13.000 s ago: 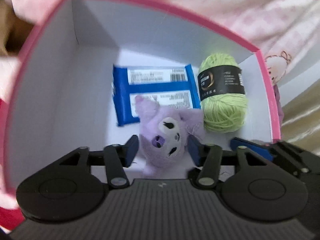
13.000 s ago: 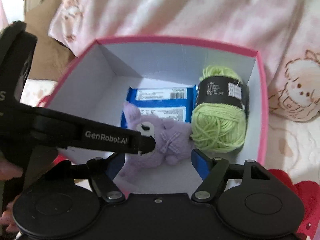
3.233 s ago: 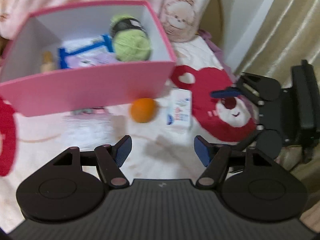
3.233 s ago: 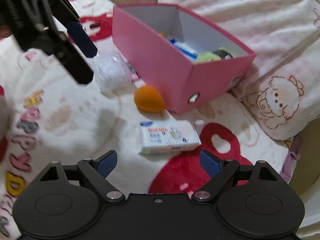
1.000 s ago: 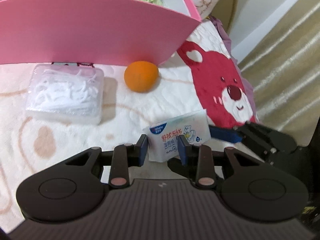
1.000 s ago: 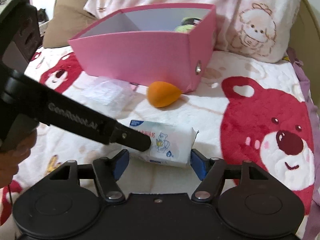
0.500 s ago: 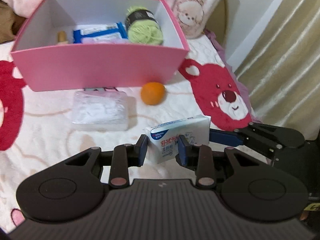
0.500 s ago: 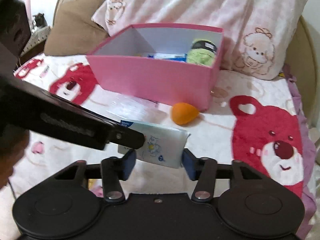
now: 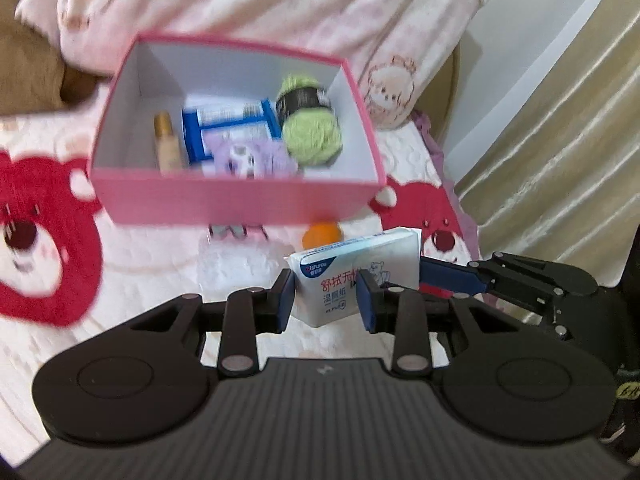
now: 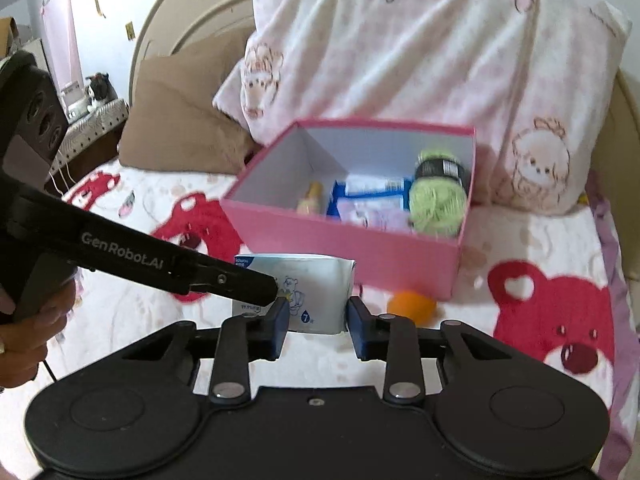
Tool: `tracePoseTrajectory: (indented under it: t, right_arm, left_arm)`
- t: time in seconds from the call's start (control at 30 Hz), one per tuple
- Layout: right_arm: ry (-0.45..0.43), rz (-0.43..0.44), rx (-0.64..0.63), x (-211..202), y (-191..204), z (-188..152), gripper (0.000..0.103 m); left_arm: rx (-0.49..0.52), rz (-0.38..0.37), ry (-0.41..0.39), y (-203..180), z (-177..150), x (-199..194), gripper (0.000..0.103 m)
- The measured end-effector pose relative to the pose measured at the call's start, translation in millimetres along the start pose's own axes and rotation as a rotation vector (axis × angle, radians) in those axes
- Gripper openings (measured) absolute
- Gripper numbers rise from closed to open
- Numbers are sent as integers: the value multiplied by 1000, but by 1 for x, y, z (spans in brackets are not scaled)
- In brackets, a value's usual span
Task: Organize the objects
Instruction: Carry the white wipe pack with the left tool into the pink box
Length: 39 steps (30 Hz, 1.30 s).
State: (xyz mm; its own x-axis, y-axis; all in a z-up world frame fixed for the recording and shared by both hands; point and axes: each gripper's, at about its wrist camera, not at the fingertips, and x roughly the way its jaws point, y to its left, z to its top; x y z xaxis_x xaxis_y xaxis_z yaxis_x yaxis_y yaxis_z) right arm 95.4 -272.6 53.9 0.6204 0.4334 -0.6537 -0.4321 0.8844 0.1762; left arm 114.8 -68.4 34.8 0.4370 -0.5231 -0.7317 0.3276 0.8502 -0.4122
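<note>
1. Now both the left tongs (image 9: 326, 300) and the right tongs (image 10: 316, 318) are clenched on the wet-wipe pack (image 9: 360, 274), held in the air short of the pink box (image 9: 236, 200).
2. Uneven pulls by the two hands could twist the soft pack loose onto the bed (image 10: 532, 240).
3. A second ago the pack lay on the bed; the right tongs have just been closing on it.

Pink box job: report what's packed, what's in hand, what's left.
Packed in the pink cardboard box: green yarn ball, blue packet, purple plush, beige bottle. In hand: white wet-wipes pack, gripped by left gripper and right gripper. Left: orange sponge, clear bag.
</note>
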Motion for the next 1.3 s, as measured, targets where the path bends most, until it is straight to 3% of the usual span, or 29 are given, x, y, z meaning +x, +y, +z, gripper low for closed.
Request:
tracePoseTrajectory:
  t: [0.17,0.3,0.43,0.6,0.77,0.9,1.2,1.3]
  right_arm:
    - [-13,13,21,6,-6,44,37]
    - [-10,10,22,27,-12,78,37]
    - [-3,12,69,60,-28,90,37]
    - [14,5,121,103,-47,96,36]
    - [65,-12,132,151,-63,104,36]
    - [97,-50,137,182,-68,100,35]
    - [130,-126,99,215,-64,101,35]
    - [163,-165,47,226,-58,97,35]
  left_arm:
    - [40,29,-15,-1,47,-13,32]
    - [-10,38,8,18,85,-5,32]
    - [-94,10,1,45,109,15,31]
    - [-103,24,-51,66,128,52,31]
    - [-169,17,-58,95,138,93,31]
    - [-250,13,-20,116,139,122,31]
    - [-315,28,-33,134,141,148,32]
    - [-295,47,-17,133,143,158,29]
